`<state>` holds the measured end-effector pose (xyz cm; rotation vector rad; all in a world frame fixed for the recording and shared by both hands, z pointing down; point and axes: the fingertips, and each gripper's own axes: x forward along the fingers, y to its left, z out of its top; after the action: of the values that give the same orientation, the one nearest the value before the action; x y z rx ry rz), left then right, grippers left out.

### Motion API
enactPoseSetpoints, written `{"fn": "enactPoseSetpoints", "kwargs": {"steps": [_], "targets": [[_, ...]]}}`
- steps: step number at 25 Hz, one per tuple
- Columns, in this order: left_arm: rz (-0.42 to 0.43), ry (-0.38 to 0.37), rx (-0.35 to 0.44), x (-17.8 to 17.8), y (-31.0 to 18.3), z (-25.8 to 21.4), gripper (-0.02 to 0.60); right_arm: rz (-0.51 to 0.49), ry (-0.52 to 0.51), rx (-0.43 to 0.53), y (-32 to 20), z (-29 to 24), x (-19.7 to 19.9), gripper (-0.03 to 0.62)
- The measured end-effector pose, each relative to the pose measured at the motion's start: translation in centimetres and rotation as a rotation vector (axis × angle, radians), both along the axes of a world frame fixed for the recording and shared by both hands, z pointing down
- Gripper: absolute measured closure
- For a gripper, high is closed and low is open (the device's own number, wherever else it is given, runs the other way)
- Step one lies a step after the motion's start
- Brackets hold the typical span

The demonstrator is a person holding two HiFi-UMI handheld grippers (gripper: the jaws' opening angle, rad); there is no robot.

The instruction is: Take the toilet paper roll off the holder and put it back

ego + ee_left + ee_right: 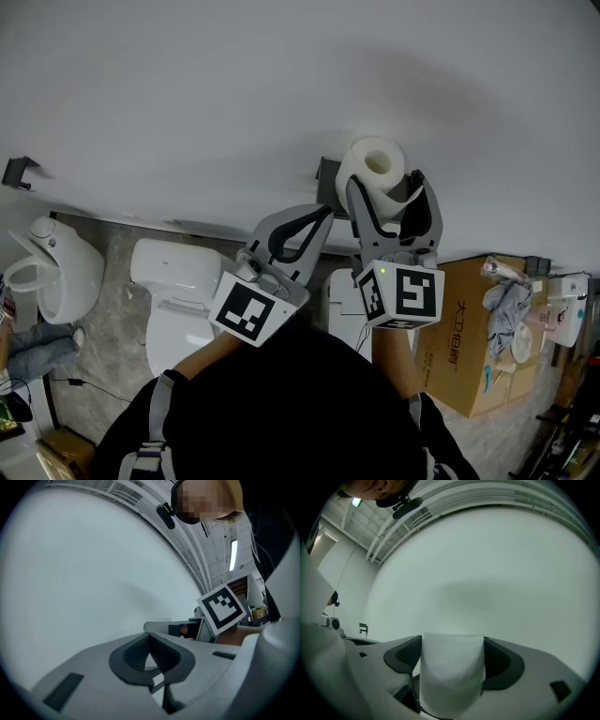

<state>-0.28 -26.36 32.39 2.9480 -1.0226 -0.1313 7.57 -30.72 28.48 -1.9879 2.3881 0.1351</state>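
Observation:
The white toilet paper roll (375, 165) is up against the white wall, its hollow core facing me. My right gripper (386, 185) is shut on the roll, one jaw on each side. In the right gripper view the roll (452, 670) fills the gap between the dark pads. The dark holder (325, 174) shows on the wall just left of the roll; I cannot tell whether the roll hangs on it. My left gripper (325, 212) is lower left of the holder, shut on nothing, its pads (161, 660) pressed together.
A white toilet (173, 291) stands below on the grey floor, with another white fixture (52, 267) at far left. At right stands a cardboard box (464, 333) with a cloth (506, 305) on it. A small dark bracket (17, 171) sits on the wall at left.

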Motion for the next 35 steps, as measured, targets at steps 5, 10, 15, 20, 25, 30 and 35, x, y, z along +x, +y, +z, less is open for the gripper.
{"fn": "enactPoseSetpoints", "kwargs": {"steps": [5,10,15,20,25,30,35], "targets": [[0.014,-0.002,0.007,0.4,1.0,-0.2,0.575,0.014,0.001,0.016,1.4,-0.6,0.5,0.214],[0.027,-0.001,0.016,0.9,2.1,-0.5,0.575,0.035,-0.002,0.038,3.1,-1.3,1.0,0.215],[0.039,0.003,0.018,1.1,3.5,-0.5,0.575,0.087,-0.009,0.086,5.8,-3.0,1.7,0.218],[0.051,0.003,0.029,1.4,4.4,-0.8,0.575,0.124,-0.021,0.103,8.0,-3.5,2.7,0.444],[0.051,0.004,0.031,1.6,5.4,-0.9,0.575,0.111,-0.025,0.081,9.3,-2.2,2.4,0.518],[0.044,0.002,0.027,1.6,6.1,-0.7,0.575,0.103,-0.030,0.059,10.2,-0.5,1.9,0.560],[0.020,-0.011,0.018,1.3,6.5,0.3,0.575,0.101,-0.018,0.030,10.9,2.1,1.6,0.569]]}}
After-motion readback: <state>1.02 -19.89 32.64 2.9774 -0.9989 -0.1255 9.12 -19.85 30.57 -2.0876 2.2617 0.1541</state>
